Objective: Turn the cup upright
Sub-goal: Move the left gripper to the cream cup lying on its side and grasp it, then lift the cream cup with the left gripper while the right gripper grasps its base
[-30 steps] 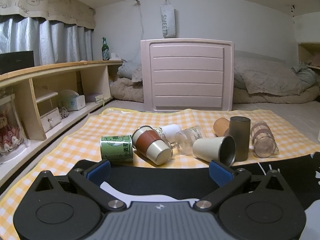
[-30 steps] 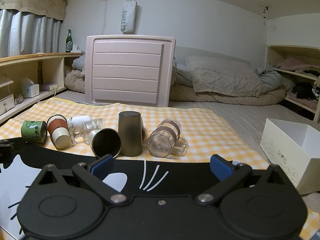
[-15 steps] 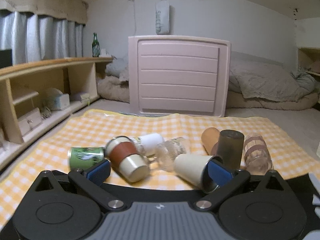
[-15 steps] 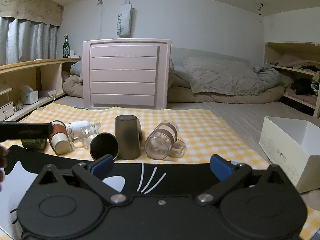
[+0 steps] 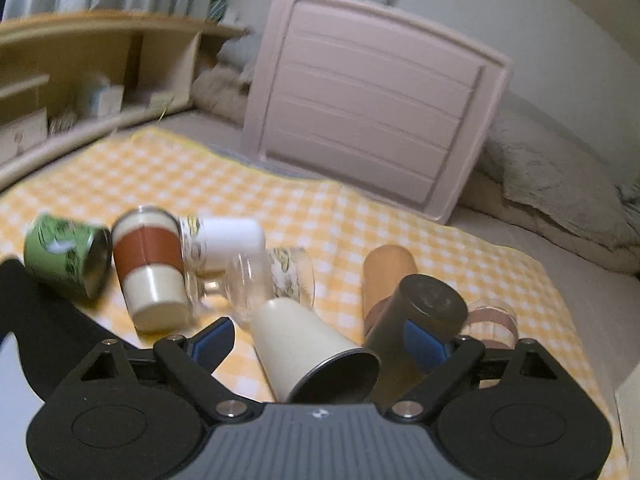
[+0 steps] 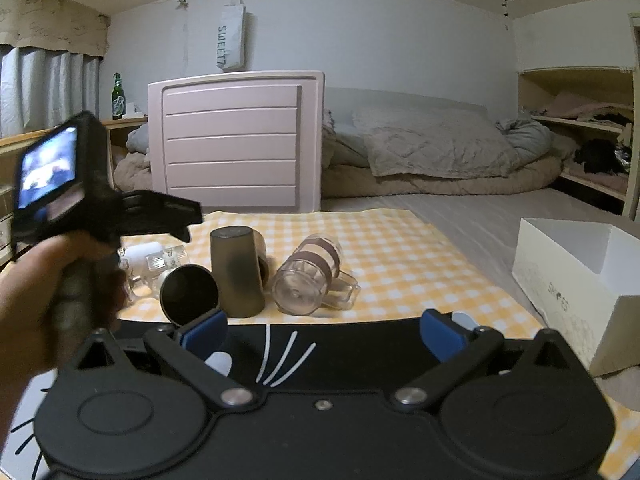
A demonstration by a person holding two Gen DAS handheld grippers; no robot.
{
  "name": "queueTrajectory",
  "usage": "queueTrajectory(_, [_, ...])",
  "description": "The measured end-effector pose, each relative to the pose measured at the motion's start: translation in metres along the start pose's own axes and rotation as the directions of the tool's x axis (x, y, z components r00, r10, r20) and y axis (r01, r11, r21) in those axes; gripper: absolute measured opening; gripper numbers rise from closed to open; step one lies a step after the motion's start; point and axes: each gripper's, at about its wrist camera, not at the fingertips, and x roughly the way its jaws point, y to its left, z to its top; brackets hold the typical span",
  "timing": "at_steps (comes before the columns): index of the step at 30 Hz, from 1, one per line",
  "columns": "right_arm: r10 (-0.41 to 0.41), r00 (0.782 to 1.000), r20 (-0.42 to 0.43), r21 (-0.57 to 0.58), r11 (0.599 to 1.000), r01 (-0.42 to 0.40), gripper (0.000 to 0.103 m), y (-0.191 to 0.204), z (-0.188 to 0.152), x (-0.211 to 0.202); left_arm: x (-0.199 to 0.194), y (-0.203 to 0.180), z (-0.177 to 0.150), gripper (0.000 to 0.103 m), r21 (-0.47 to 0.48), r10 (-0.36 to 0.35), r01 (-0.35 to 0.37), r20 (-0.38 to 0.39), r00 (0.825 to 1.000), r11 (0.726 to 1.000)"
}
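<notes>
The left gripper (image 5: 316,338) hangs wide open around the cream cup (image 5: 304,350), which lies on its side on the checked cloth (image 5: 280,200), mouth toward the camera. Its right pad sits against the dark tumbler (image 5: 416,320) (standing upside down); closing here could catch or topple it. The right gripper (image 6: 322,330) waits open and empty, well back.

Left gripper (image 5: 318,338) jaws spread around cream cup (image 5: 304,350). Dark tumbler (image 5: 416,332) crowded 3 o'clock side; glass jar (image 5: 272,280) at 12; bare checkered cloth (image 5: 224,364) at 9 o'clock left room.
</notes>
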Motion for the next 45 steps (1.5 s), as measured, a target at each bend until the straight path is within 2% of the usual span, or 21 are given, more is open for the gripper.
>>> queueTrajectory(6, [-0.001,1.000,-0.008,0.017,1.000,0.001,0.103,-0.006,-0.001,0.004,0.029,-0.003,-0.001,0.089,-0.086,0.073,-0.079,-0.074,0.995,0.993])
queueTrajectory(9, [-0.001,1.000,-0.013,0.018,1.000,0.001,0.103,-0.007,-0.002,0.006,0.042,-0.001,-0.003,0.089,-0.113,0.076,-0.090,-0.127,0.989,0.990])
queueTrajectory(12, [0.001,1.000,-0.016,0.016,1.000,-0.001,0.103,-0.007,-0.002,0.007,0.054,0.003,-0.005,0.089,-0.148,0.026,-0.052,-0.170,0.985,0.988])
queueTrajectory(14, [0.002,1.000,-0.016,0.015,1.000,-0.002,0.103,-0.007,-0.002,0.007,0.061,0.005,-0.008,0.089,-0.156,-0.001,-0.032,-0.206,0.978,0.987])
queueTrajectory(16, [0.002,1.000,-0.016,0.018,1.000,-0.001,0.103,-0.006,-0.002,0.006,0.069,0.013,-0.011,0.085,-0.201,-0.064,0.013,-0.248,0.967,0.979])
queueTrajectory(19, [0.002,1.000,-0.019,0.023,1.000,-0.002,0.103,-0.007,-0.002,0.007,0.068,0.021,-0.013,0.084,-0.230,-0.092,0.037,-0.235,0.968,0.972])
queueTrajectory(24, [0.003,1.000,-0.022,0.025,1.000,-0.003,0.103,-0.009,-0.003,0.009,0.059,0.026,-0.014,0.084,-0.165,-0.110,0.073,-0.227,0.968,0.984])
queueTrajectory(28, [0.007,1.000,-0.022,0.029,1.000,-0.006,0.103,-0.009,-0.003,0.009,0.041,0.036,-0.016,0.084,-0.109,-0.171,0.149,-0.244,0.954,0.983])
queueTrajectory(31, [0.012,1.000,-0.025,0.034,0.999,-0.012,0.103,-0.010,-0.003,0.009,0.019,0.042,-0.024,0.084,-0.033,-0.203,0.201,-0.253,0.946,0.979])
queueTrajectory(36, [0.026,0.999,-0.025,0.047,0.999,-0.025,0.103,-0.011,-0.002,0.007,-0.024,0.056,-0.049,0.084,0.077,-0.245,0.278,-0.287,0.926,0.958])
queueTrajectory(41, [0.042,0.999,-0.026,0.064,0.997,-0.041,0.103,-0.011,-0.002,0.005,-0.064,0.065,-0.078,0.084,0.136,-0.296,0.353,-0.320,0.900,0.926])
queueTrajectory(45, [0.072,0.996,-0.056,0.104,0.992,-0.066,0.103,-0.013,-0.003,0.010,-0.091,0.068,-0.104,0.084,0.214,-0.322,0.395,-0.309,0.895,0.894])
